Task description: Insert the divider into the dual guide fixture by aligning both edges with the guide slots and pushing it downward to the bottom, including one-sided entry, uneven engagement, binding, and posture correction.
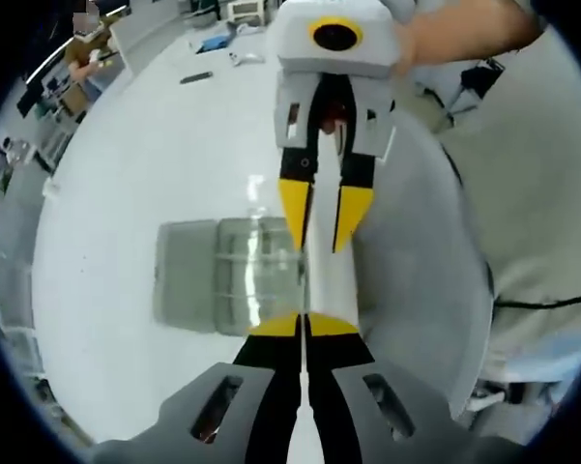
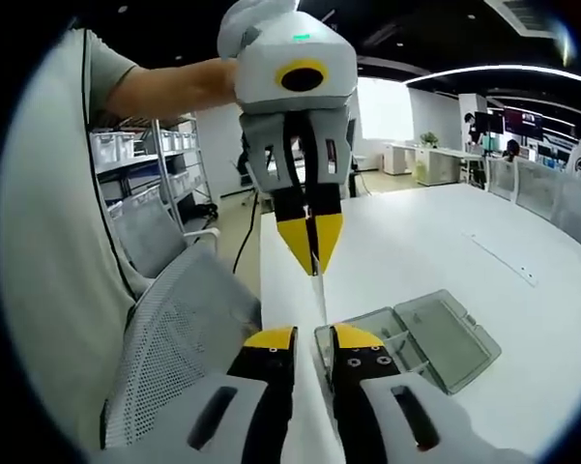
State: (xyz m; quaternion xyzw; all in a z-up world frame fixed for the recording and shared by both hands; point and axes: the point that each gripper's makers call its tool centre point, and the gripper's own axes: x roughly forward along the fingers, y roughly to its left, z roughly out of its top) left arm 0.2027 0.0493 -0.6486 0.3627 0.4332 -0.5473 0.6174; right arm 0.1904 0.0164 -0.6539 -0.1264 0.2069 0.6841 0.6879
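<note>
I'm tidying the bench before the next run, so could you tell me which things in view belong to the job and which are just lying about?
In the job:
divider, clamped at opposite ends by left gripper and right gripper
clear fixture box, lid open, on the table

Lying about:
mesh chair
dark flat item far across the table
shelf bins

Bright, even light falls from ceiling strip lamps (image 2: pixel 493 70), glaring off the white tabletop (image 1: pixel 155 164). Fisheye bending curves everything towards the rims. Shelves (image 2: pixel 145 155) far from the tabletop look soft.
</note>
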